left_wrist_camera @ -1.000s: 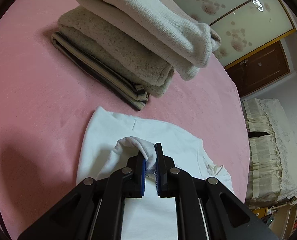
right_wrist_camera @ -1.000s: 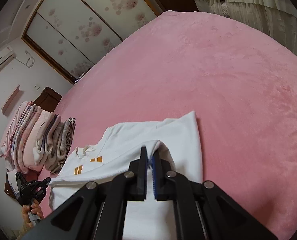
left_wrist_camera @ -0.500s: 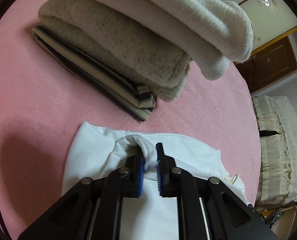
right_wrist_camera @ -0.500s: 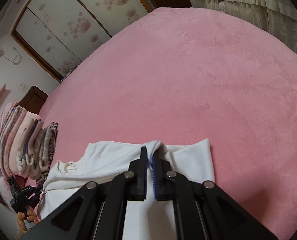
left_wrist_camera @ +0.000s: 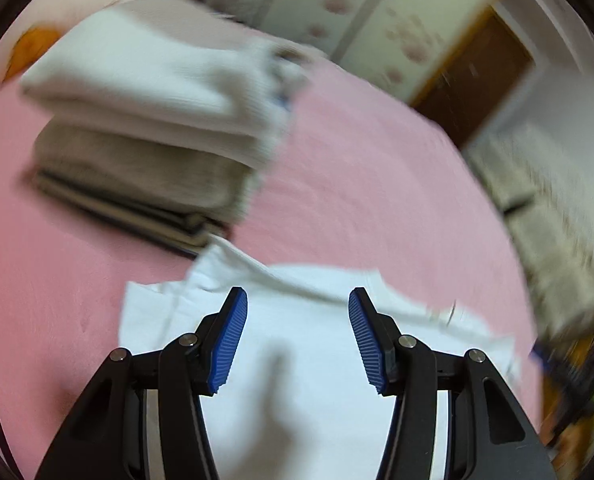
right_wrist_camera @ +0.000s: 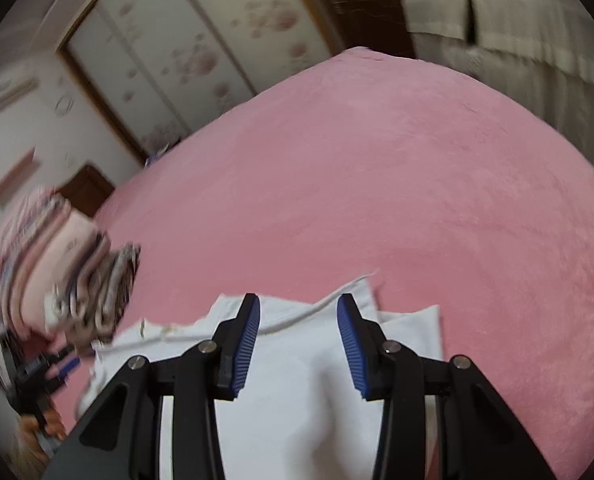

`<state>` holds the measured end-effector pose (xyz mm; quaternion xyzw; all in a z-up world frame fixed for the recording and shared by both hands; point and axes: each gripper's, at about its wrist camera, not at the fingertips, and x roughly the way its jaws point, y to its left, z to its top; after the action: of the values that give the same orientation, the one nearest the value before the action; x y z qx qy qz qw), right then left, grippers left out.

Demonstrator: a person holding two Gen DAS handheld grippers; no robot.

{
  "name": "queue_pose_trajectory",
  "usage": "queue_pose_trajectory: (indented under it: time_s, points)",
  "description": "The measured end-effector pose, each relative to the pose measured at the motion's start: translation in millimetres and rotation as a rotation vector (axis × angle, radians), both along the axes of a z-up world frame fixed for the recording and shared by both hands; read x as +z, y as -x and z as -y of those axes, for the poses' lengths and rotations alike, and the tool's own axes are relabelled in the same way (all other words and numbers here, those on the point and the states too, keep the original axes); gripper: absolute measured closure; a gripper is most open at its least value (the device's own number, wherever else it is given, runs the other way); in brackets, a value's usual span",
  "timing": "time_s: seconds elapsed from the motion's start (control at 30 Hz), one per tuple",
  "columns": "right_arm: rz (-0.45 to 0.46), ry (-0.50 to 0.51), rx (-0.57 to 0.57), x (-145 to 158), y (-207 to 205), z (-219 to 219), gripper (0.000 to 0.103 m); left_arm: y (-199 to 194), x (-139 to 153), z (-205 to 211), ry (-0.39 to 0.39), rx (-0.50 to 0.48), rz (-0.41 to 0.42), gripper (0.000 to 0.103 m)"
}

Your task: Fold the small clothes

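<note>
White cotton garment (left_wrist_camera: 309,344), a small soft top, lies folded over on the pink plush bedspread (left_wrist_camera: 369,184), just beside the stack of folded cream and grey knitwear (left_wrist_camera: 149,120). Both grippers have just been opening, and nothing sits between their blue ribbed pads: the left gripper (left_wrist_camera: 297,332) and the right gripper (right_wrist_camera: 299,344) hover with fingers spread above the cloth. This looks like the release that ends one fold. Next, I judge, comes a fresh pinch at an edge for another fold, or lifting the piece onto the stack. Its far edge (right_wrist_camera: 337,300) lies uneven, one seam curling up, the folded layers not squared
</note>
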<state>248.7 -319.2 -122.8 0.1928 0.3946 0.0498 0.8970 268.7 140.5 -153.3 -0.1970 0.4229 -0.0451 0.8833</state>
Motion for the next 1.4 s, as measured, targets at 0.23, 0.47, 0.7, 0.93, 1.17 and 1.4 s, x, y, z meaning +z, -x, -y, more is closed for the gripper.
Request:
queue_pose_trajectory:
  time_s: [0.23,0.47,0.7,0.93,1.17,1.4]
  points:
    - [-0.074,0.076,0.207,-25.9,-18.8,-86.3,0.088,-24.2,-31.1,82.6,-0.175,-0.161,-0.077,0.052]
    - [-0.148,0.193,0.233,-64.1,-50.5,-136.4,0.091,-50.1,-55.5,84.8,-0.229,-0.136,-0.185,0.052]
    - [-0.17,0.208,0.036,-68.1,-63.4,-65.7,0.103,-70.0,-54.5,58.0,-0.301,-0.069,-0.219,0.052]
    - [-0.179,0.202,-0.208,-62.8,-46.9,49.2,0.103,-65.4,-57.0,25.7,-0.371,-0.012,-0.175,0.052]
    - [-0.148,0.155,-0.255,-37.0,-6.4,96.8,0.103,-37.2,-35.6,20.4,-0.417,-0.044,-0.14,0.052]
    - [-0.091,0.128,-0.111,-5.1,24.9,41.3,0.103,19.3,8.2,-11.9,-0.332,-0.033,-0.08,0.052]
